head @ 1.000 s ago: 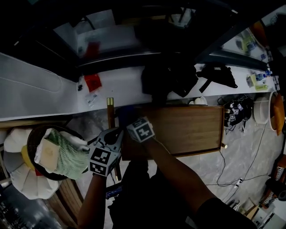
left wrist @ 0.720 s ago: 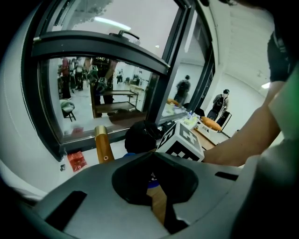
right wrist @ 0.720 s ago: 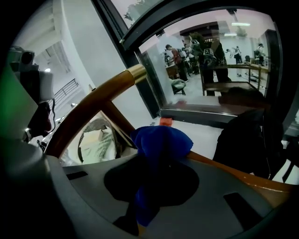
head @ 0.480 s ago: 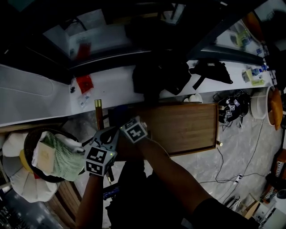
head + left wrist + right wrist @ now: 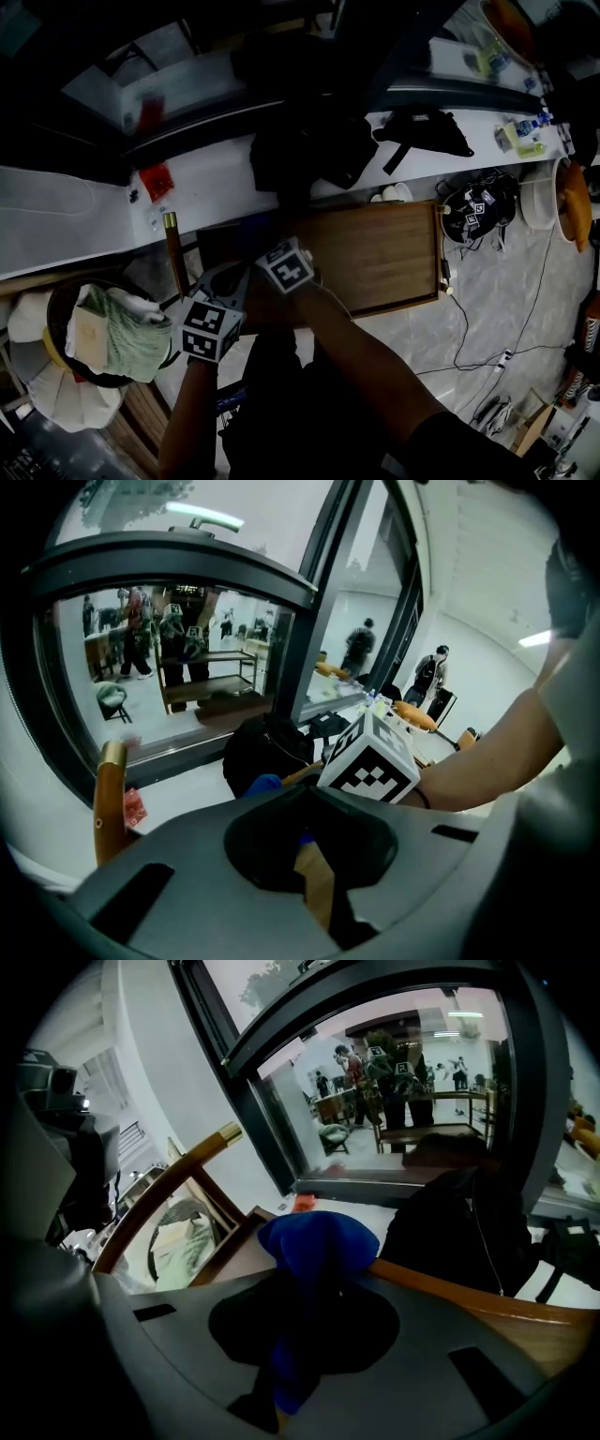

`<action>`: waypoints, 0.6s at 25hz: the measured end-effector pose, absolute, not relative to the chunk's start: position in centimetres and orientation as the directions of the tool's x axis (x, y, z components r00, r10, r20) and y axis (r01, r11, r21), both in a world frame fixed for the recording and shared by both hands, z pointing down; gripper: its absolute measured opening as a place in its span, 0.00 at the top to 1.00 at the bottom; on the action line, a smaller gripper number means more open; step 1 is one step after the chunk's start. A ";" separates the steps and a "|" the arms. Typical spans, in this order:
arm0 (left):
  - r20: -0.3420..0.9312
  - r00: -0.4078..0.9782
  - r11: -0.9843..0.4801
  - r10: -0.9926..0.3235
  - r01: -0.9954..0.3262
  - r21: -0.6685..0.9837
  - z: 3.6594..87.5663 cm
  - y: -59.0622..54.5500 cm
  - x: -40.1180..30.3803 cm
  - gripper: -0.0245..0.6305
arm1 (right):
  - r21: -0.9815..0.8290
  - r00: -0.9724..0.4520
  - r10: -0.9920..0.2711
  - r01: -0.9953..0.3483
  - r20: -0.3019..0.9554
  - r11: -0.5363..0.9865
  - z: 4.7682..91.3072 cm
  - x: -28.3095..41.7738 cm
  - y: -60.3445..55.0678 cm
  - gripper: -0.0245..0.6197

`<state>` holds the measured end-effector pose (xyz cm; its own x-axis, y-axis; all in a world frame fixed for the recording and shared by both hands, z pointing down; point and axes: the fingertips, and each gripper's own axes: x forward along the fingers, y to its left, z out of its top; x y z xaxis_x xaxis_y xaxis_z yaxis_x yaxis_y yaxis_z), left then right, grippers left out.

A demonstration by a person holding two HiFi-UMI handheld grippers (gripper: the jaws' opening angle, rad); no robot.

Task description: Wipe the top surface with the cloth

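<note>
Blue cloth (image 5: 317,1241): bunched and clamped between the jaws of the right gripper (image 5: 298,1349), at the near left corner of the wooden top (image 5: 375,258), presumably so a wiping pass can start at that corner and cross the bare wood. Left gripper (image 5: 321,878): jaws drawn together on nothing evident, just beside the right one off the top's left edge, likely to keep clear of the stroke. Arms: right forearm reaches in diagonally from the lower right, left forearm comes up from below, wrists close together.
</note>
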<state>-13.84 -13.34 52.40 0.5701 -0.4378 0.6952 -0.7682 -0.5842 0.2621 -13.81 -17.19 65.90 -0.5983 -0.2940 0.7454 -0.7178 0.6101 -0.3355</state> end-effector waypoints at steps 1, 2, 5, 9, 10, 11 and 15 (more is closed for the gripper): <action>0.696 0.573 -0.589 -0.433 -0.764 0.263 52.5 -13.3 -13.0 0.95 | -0.331 -0.593 -0.301 -0.724 0.747 0.606 65.8 -12.9 -17.3 0.85; 0.697 0.576 -0.594 -0.427 -0.760 0.264 52.5 -13.2 -12.3 0.95 | -0.329 -0.588 -0.304 -0.730 0.750 0.600 65.8 -11.9 -17.3 0.85; 0.701 0.585 -0.611 -0.407 -0.745 0.268 52.8 -13.0 -9.9 0.95 | -0.344 -0.588 -0.306 -0.740 0.749 0.578 66.0 -9.4 -17.1 0.85; 0.701 0.596 -0.630 -0.391 -0.729 0.268 52.9 -13.2 -6.7 0.95 | -0.344 -0.579 -0.326 -0.756 0.747 0.556 66.0 -5.5 -17.3 0.85; 0.702 0.598 -0.635 -0.388 -0.725 0.267 52.9 -13.2 -5.9 0.95 | -0.346 -0.579 -0.330 -0.759 0.745 0.552 66.0 -4.6 -17.4 0.85; 0.702 0.601 -0.639 -0.384 -0.721 0.268 53.0 -13.2 -5.1 0.95 | -0.344 -0.578 -0.338 -0.763 0.743 0.547 65.9 -3.7 -17.5 0.85; 0.699 0.615 -0.654 -0.365 -0.704 0.277 53.3 -13.2 -1.9 0.95 | -0.344 -0.567 -0.350 -0.777 0.745 0.528 65.7 -0.2 -17.5 0.85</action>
<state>-1.89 -13.17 53.31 0.6149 -0.3651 0.6990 -0.7038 -0.6540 0.2774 -0.21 -17.49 65.70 -0.5675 -0.3499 0.7454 -0.7768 0.5277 -0.3437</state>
